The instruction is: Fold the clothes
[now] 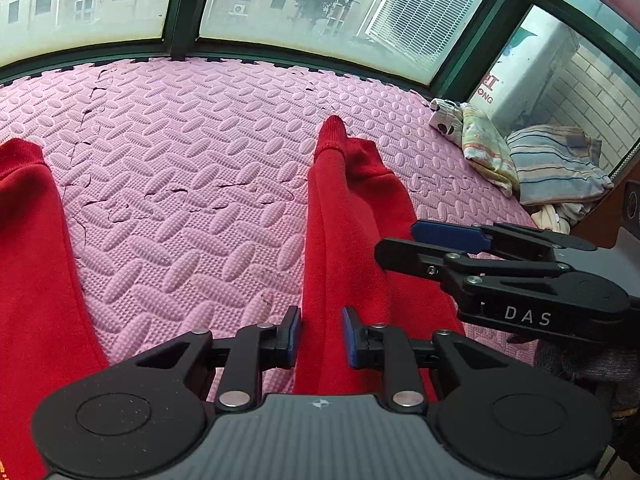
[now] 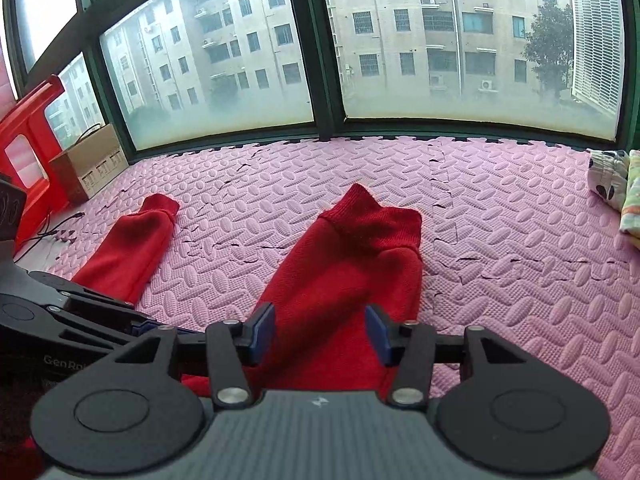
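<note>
A red knit garment (image 2: 340,264) lies spread on the pink foam floor mat (image 2: 520,240) below the window, one leg or sleeve at centre frame, the other (image 2: 132,248) off to the left. The left gripper (image 1: 320,338) and right gripper (image 2: 320,336) both hover over the central piece, fingers (image 2: 262,330) parted and grasping nothing, the right pair widening. The risk, as it appears: the two tools crowd one strip of cloth, and a pinch could catch only the top layer or collide, skewing the fold.
</note>
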Action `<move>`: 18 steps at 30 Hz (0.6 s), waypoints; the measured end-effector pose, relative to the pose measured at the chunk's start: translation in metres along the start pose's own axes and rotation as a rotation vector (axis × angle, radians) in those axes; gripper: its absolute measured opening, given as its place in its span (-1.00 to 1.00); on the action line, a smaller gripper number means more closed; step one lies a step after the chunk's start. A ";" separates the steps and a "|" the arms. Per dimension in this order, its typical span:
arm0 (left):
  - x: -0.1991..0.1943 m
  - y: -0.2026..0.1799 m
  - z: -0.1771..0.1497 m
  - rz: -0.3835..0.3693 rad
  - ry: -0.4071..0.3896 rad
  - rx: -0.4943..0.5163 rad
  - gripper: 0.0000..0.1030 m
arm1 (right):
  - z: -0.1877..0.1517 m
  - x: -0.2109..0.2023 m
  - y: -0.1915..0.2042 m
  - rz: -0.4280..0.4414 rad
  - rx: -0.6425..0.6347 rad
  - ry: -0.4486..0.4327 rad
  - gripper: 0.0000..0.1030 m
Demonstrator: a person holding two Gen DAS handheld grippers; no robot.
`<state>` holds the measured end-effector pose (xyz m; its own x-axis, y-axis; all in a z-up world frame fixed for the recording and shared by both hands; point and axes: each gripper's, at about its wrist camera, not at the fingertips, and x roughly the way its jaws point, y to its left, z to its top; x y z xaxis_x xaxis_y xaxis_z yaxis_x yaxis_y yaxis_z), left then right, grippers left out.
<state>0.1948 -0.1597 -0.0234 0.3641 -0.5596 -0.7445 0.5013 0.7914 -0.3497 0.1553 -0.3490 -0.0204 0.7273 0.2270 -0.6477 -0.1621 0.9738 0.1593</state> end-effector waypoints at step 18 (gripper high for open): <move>-0.001 0.006 0.005 0.056 -0.035 0.008 -0.96 | -0.001 0.019 -0.011 -0.236 -0.117 0.031 -0.92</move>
<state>0.2016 -0.1562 -0.0219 0.4192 -0.5229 -0.7422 0.4854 0.8199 -0.3035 0.1701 -0.3560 -0.0348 0.7340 -0.0083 -0.6791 -0.0678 0.9940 -0.0854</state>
